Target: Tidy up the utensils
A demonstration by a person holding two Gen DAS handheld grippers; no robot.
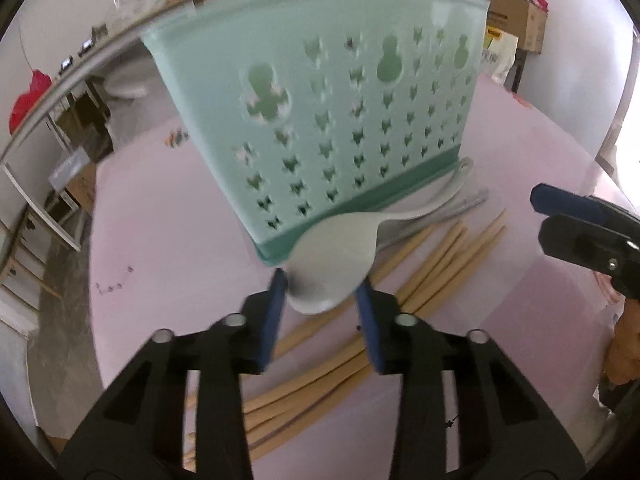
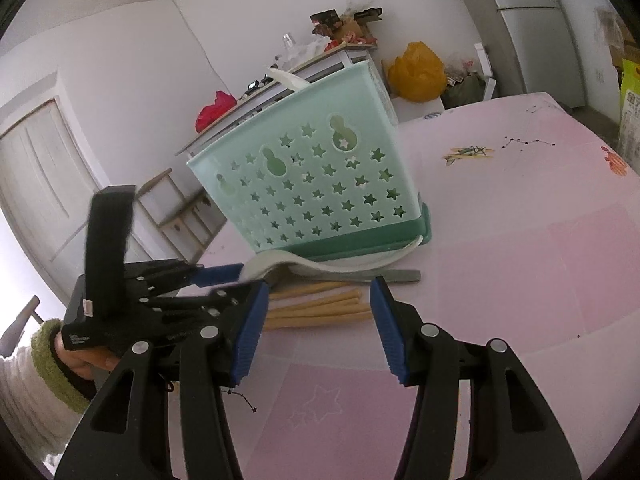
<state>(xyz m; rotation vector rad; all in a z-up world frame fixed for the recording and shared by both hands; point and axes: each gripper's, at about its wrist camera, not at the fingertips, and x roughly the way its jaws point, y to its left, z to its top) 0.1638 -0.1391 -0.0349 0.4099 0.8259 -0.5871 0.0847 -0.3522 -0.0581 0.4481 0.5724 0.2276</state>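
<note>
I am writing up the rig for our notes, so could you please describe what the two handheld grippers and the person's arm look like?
Both the left gripper and the right gripper have black plastic scissor-style linkages with silver pivot pins and flat, ribbed blue fingers. The left unit's black body carries a small white label and an upright black block. The person's arm shows a fuzzy green cuff over a white sleeve. No cables visible.

We see both views evenly lit by soft daylight, with a washed-out white glare at the far right edge of the left wrist view. Shadows on the pink table (image 2: 520, 264) are faint. Motion blur smears the green basket (image 1: 320, 112) and gray spoon (image 1: 332, 264) in the left view; the right view is sharper. Fisheye distortion bends walls and furniture, and dark vignetting rings both frames.
</note>
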